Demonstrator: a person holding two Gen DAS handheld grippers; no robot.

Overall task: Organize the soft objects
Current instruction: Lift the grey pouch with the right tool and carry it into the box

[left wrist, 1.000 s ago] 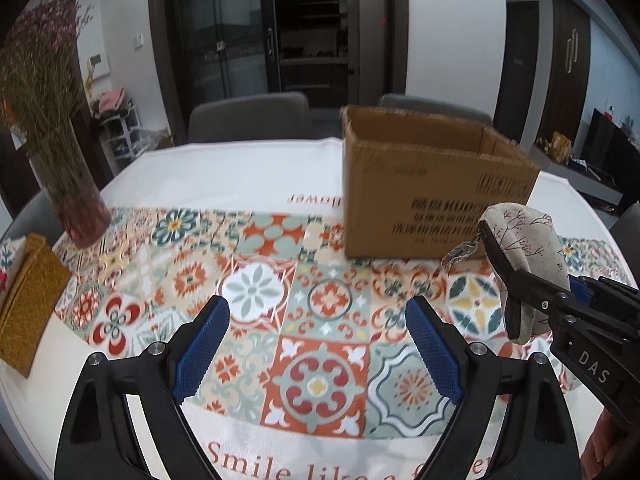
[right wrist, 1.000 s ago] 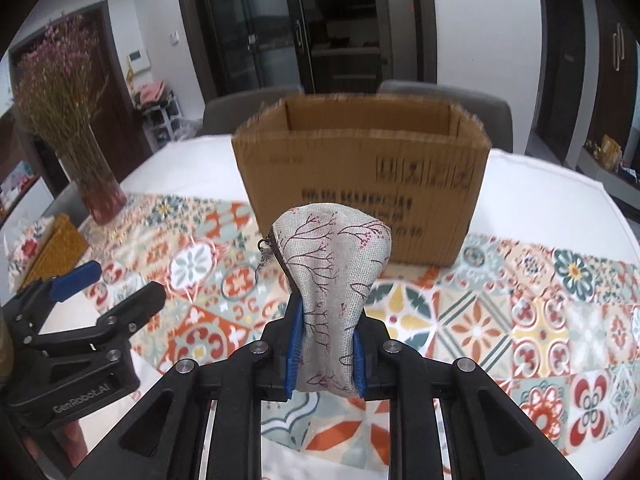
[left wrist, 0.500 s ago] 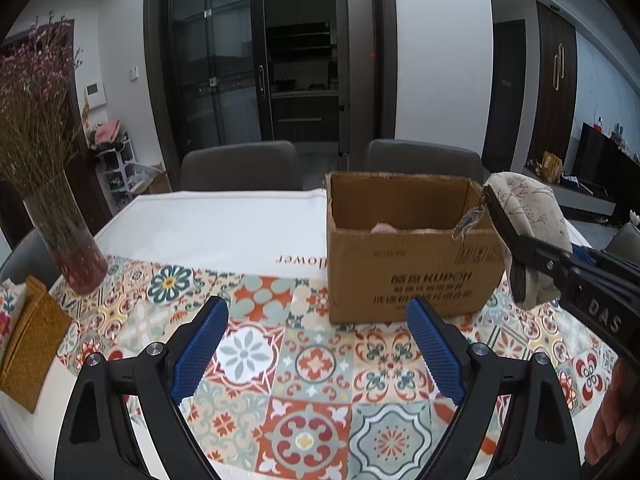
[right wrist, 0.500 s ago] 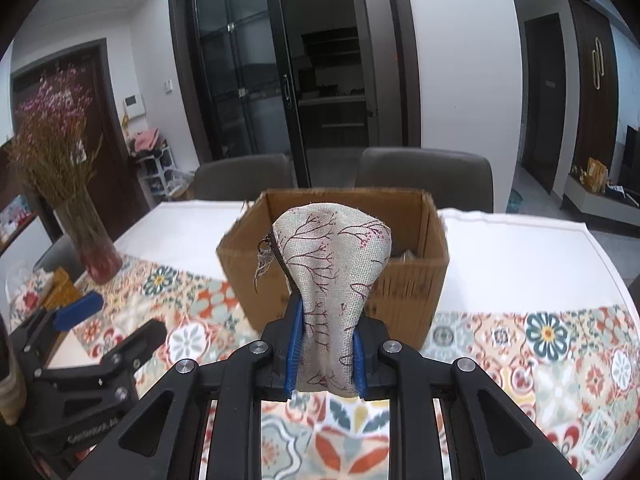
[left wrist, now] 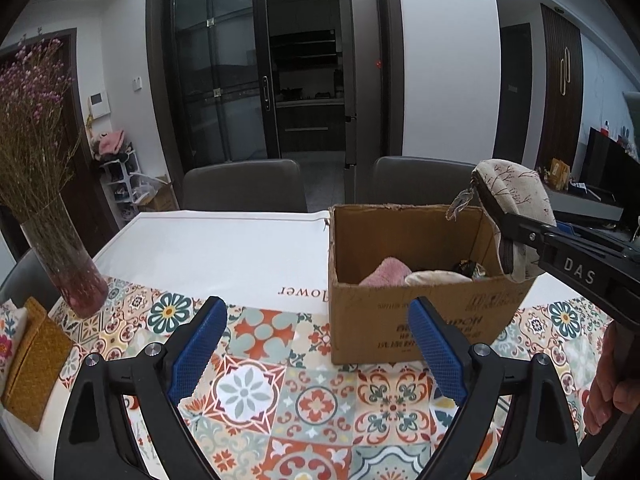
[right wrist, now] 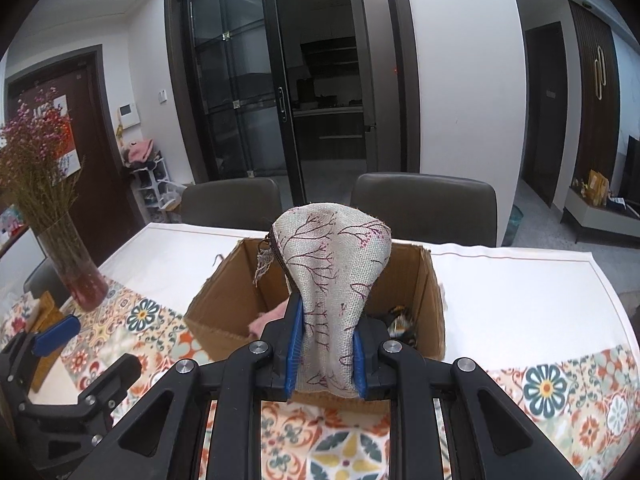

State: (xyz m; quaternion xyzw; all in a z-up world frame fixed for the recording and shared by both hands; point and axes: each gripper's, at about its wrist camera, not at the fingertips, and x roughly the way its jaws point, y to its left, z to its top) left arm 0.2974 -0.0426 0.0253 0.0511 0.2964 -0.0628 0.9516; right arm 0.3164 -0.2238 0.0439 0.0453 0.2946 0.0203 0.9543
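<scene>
My right gripper [right wrist: 325, 354] is shut on a beige fabric pouch [right wrist: 334, 280] printed with dark red branches. It holds the pouch upright above the near rim of an open cardboard box [right wrist: 216, 320]. In the left wrist view the pouch [left wrist: 516, 208] hangs over the box's right corner [left wrist: 420, 316]. Inside the box lie a pink soft item [left wrist: 386, 272], a cream one [left wrist: 438, 278] and a dark one [left wrist: 470, 268]. My left gripper [left wrist: 316, 348] is open and empty, low over the patterned tablecloth, left of the box front.
A glass vase of dried pink flowers [left wrist: 60, 256] stands at the table's left. A yellow woven item [left wrist: 32, 364] lies at the left edge. Two grey chairs [left wrist: 244, 192] stand behind the table. The tablecloth [left wrist: 248, 392] covers the table.
Both grippers have risen. My right gripper has carried the pouch from in front of the box to above its rim, so the box's inside now shows. The left stays open.
</scene>
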